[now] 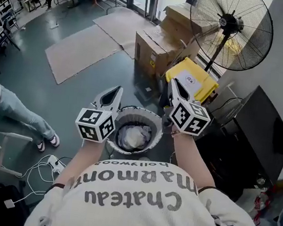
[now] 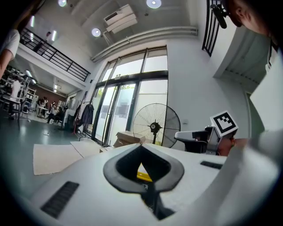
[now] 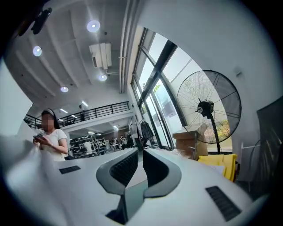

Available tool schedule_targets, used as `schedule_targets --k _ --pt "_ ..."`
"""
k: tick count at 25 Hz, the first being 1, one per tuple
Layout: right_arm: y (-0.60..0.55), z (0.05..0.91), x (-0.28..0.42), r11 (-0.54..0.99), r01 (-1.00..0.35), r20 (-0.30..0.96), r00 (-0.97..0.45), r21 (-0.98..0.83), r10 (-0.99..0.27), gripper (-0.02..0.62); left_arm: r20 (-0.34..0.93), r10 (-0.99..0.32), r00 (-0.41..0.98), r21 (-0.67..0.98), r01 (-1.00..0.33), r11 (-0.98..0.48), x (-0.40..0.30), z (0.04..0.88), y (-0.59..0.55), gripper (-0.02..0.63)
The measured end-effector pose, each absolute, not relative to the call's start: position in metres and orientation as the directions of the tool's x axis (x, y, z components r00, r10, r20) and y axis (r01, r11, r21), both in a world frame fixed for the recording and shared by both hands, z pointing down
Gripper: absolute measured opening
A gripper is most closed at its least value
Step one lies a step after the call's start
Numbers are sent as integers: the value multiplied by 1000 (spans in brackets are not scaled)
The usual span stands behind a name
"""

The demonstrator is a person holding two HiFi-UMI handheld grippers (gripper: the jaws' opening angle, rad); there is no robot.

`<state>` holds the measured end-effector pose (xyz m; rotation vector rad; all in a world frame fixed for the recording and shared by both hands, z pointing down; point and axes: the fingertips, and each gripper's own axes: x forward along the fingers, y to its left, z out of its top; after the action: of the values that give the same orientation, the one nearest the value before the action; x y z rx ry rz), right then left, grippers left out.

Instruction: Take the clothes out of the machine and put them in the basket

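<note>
Below my hands stands a white slatted basket (image 1: 153, 121) with pale clothes (image 1: 134, 137) bunched inside. Both grippers are held high above it and point level, away from me. The left gripper (image 1: 118, 90) hovers over the basket's left rim, the right gripper (image 1: 172, 84) over its right rim. In the left gripper view the left gripper (image 2: 141, 146) has its tips together with nothing between them. The right gripper (image 3: 140, 151) is likewise shut and empty. A black box-shaped machine (image 1: 255, 135) stands at the right; its opening is hidden.
A large floor fan (image 1: 235, 29), cardboard boxes (image 1: 160, 50) and a yellow bin (image 1: 195, 78) stand beyond the basket. A person (image 1: 7, 108) stands at the left near a white table leg. Cables and a power strip (image 1: 54, 164) lie on the floor.
</note>
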<state>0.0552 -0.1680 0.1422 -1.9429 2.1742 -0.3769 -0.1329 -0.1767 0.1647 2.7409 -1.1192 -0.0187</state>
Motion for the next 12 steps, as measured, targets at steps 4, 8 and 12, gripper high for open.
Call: schedule_targets --k 4,8,12 --pt "-143 149 56 54 -946 45 -73 -318 -996 55 62 -675 735 198 -672 -713 -134 172 -160 8" --pt "-123 156 57 15 -952 75 -40 -306 -996 55 56 -653 755 224 -647 -729 -133 176 -148 8" --pt "-115 160 59 -2 -951 86 -26 -311 -996 55 56 -637 769 223 -631 -743 -128 178 -140 8"
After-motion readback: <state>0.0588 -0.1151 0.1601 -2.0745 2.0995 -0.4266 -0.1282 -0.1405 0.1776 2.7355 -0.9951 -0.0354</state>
